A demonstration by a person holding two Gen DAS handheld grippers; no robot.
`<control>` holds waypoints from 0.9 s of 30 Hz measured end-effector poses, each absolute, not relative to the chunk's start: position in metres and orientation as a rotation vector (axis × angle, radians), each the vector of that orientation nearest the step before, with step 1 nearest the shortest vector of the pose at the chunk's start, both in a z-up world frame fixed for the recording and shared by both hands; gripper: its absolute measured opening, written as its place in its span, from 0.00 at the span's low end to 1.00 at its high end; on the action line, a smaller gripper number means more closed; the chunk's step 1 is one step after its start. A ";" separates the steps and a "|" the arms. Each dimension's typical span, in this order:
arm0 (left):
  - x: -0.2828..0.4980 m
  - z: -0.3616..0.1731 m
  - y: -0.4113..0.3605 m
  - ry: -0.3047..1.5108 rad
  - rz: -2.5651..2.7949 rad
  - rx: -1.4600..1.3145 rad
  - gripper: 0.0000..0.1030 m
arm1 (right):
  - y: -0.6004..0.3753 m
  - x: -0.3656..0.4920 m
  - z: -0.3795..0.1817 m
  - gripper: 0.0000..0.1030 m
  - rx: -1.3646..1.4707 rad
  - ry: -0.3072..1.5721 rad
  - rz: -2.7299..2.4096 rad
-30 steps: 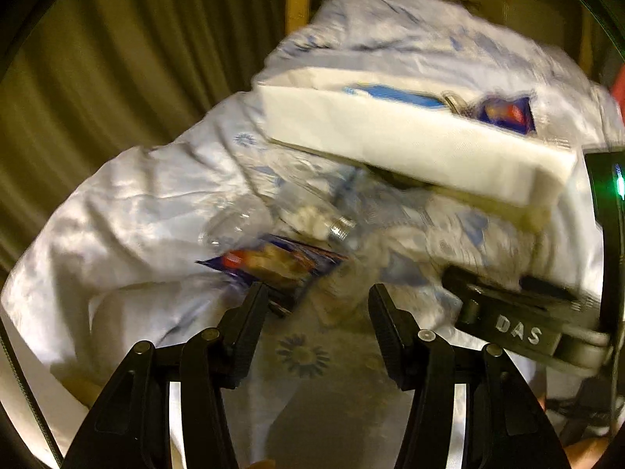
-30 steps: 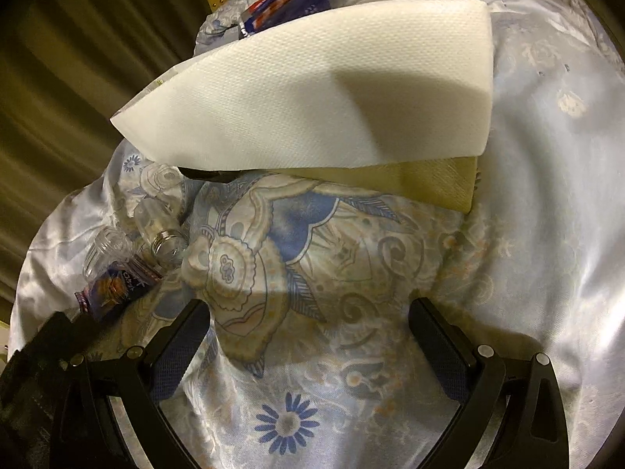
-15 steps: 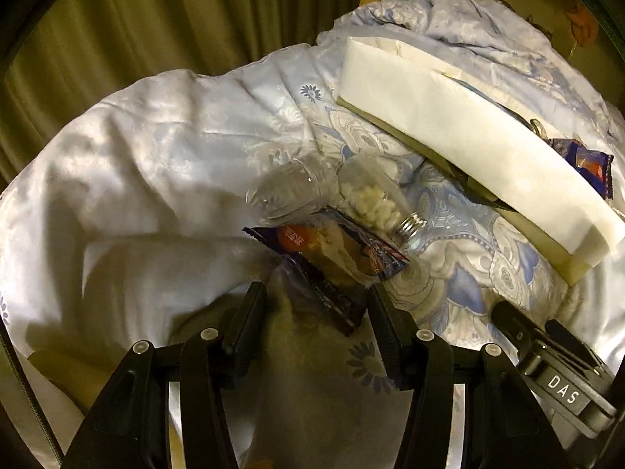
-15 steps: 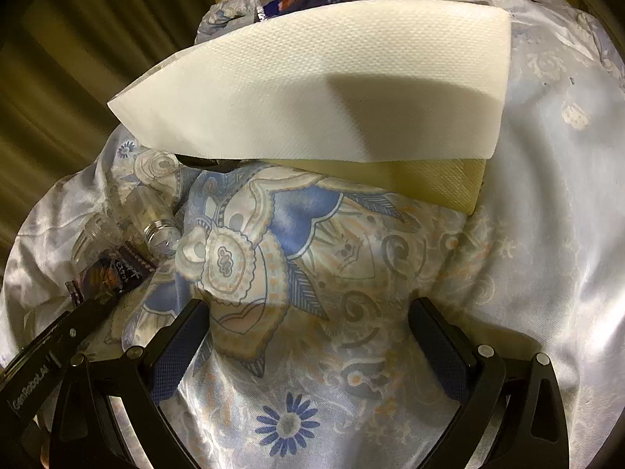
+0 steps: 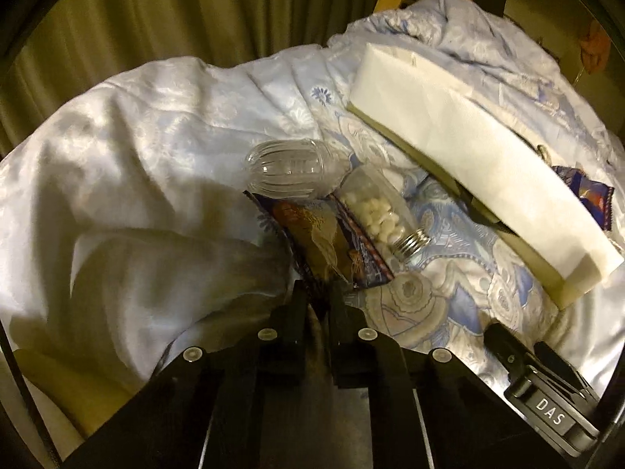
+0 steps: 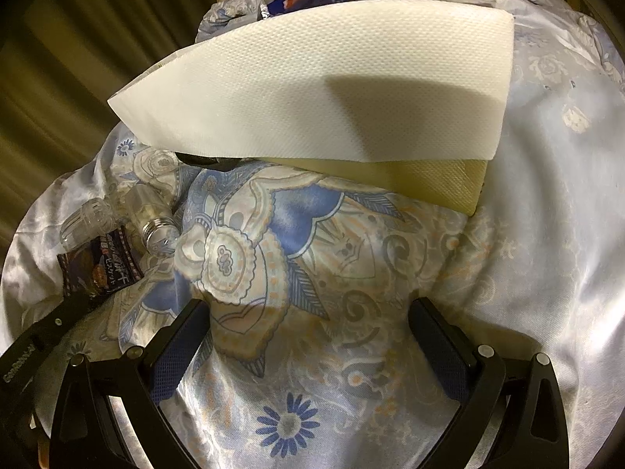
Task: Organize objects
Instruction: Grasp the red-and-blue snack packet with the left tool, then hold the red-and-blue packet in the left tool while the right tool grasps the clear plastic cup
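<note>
A dark blue snack packet [image 5: 324, 246] lies on the floral bedspread [image 5: 164, 148], and my left gripper [image 5: 318, 293] is shut on its near edge. Against the packet rest an empty ribbed clear jar [image 5: 289, 174] and a clear jar of white pills [image 5: 381, 215] with a silver screw neck. In the right wrist view the same snack packet [image 6: 101, 264] and pill jar [image 6: 154, 219] sit at the far left. My right gripper [image 6: 312, 320] stands open over the bedspread [image 6: 547, 234], holding nothing. A white foam tray [image 6: 320, 90] lies beyond it.
The white foam tray [image 5: 465, 156] rests on a beige pad [image 6: 437, 185], with another blue packet [image 5: 591, 197] behind it. Olive curtains [image 5: 156, 11] hang past the bed's far edge. The right gripper's body [image 5: 547, 391] shows at the lower right of the left wrist view.
My left gripper moved in on the snack packet and its fingers went from wide open to shut on the packet's edge. The right gripper stayed open and barely shifted.
</note>
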State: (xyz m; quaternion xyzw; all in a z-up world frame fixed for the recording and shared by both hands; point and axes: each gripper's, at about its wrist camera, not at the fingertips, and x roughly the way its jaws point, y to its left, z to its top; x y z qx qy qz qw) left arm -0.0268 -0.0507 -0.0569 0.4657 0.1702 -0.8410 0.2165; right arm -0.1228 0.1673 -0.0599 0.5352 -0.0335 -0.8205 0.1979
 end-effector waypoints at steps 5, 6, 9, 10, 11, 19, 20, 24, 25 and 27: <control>-0.020 -0.041 -0.047 0.451 -2.389 1.197 0.06 | 0.178 -0.124 -0.054 1.00 1.458 -0.208 -2.281; -0.020 -0.038 -0.045 0.445 -2.401 1.178 0.06 | 0.182 -0.124 -0.053 1.00 1.449 -0.254 -2.272; -0.016 -0.025 -0.040 0.422 -2.449 1.113 0.06 | 0.197 -0.128 -0.048 1.00 1.425 -0.449 -2.223; -0.017 -0.023 -0.040 0.417 -2.463 1.095 0.06 | 0.201 -0.129 -0.047 1.00 1.414 -0.510 -2.205; -0.015 -0.018 -0.039 0.411 -2.481 1.072 0.05 | 0.205 -0.129 -0.044 1.00 1.397 -0.570 -2.186; 0.001 0.028 -0.037 0.332 -2.657 0.924 0.05 | 0.186 -0.125 -0.022 0.98 1.318 -0.700 -2.068; 0.001 0.033 -0.039 0.319 -2.689 0.927 0.05 | 0.181 -0.125 -0.021 0.96 1.324 -0.716 -2.051; 0.000 0.061 -0.060 0.327 -2.773 0.953 0.05 | 0.165 -0.127 -0.019 0.95 1.357 -0.801 -1.974; 0.003 0.069 -0.067 0.339 -2.789 0.946 0.05 | 0.158 -0.129 -0.017 0.95 1.382 -0.808 -1.961; 0.006 0.084 -0.080 0.341 -2.822 0.941 0.05 | 0.143 -0.130 -0.014 0.95 1.412 -0.823 -1.925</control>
